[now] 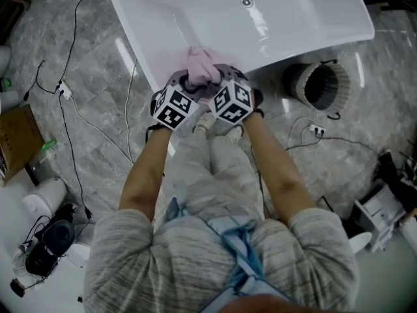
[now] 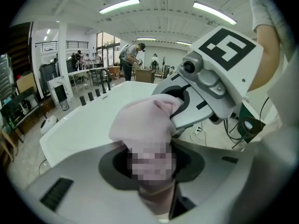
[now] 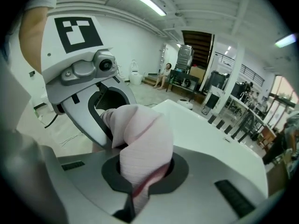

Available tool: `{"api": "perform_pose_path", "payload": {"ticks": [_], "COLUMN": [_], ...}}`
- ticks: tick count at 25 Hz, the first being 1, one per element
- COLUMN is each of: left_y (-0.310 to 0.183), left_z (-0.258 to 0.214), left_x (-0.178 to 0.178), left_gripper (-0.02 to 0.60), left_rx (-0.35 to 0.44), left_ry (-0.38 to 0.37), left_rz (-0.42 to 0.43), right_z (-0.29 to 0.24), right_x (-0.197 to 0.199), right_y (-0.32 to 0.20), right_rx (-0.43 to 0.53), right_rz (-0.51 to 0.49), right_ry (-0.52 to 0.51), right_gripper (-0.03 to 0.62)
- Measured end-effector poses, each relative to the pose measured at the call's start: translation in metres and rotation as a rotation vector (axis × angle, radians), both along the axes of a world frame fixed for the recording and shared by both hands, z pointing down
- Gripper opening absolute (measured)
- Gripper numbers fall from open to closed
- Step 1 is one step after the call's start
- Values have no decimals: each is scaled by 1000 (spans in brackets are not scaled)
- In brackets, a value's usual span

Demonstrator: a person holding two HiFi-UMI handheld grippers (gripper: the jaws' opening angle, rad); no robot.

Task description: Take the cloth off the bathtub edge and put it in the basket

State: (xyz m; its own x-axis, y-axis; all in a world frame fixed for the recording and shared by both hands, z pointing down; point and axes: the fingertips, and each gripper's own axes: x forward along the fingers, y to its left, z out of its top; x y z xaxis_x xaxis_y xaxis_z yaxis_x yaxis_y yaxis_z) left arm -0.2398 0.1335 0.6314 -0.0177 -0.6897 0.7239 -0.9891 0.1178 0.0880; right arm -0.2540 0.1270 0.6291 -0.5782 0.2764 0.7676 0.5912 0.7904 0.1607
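Note:
A pink cloth (image 1: pixel 202 64) is bunched up at the near edge of the white bathtub (image 1: pixel 287 25). Both grippers meet at it. My left gripper (image 1: pixel 187 82) is shut on the cloth (image 2: pixel 142 120), whose lower part runs down between its jaws. My right gripper (image 1: pixel 218 83) is shut on a thin fold of the same cloth (image 3: pixel 142 139). The two grippers face each other almost nose to nose: the right gripper (image 2: pixel 187 111) shows in the left gripper view, and the left gripper (image 3: pixel 100 111) in the right gripper view. The round basket (image 1: pixel 319 85) stands on the floor to the right of the tub.
Cables (image 1: pixel 75 109) and a power strip (image 1: pixel 64 90) lie on the marble floor at left, with a cardboard box (image 1: pixel 16 135) and white appliances (image 1: pixel 45 197) beyond. More cable (image 1: pixel 313 132) runs near the basket. People stand at tables (image 2: pixel 133 59) far behind the tub.

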Motion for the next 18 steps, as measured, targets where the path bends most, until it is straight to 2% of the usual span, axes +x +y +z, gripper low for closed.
{"api": "perform_pose_path", "payload": {"ticks": [7,18], "left_y": [-16,-48], "left_z": [-59,-168], "left_x": [-6,-9], "left_gripper": [150,143], "left_rx": [117,262], "left_ry": [-49,-170], "left_rz": [-20,15], "right_z": [-62,-173], "right_x": [-6,-8], "right_y": [-17,-51], "right_rx": [-85,-132], "right_rz": [83,202], "right_ry": [-115,-345], "right_gripper": [15,15]}}
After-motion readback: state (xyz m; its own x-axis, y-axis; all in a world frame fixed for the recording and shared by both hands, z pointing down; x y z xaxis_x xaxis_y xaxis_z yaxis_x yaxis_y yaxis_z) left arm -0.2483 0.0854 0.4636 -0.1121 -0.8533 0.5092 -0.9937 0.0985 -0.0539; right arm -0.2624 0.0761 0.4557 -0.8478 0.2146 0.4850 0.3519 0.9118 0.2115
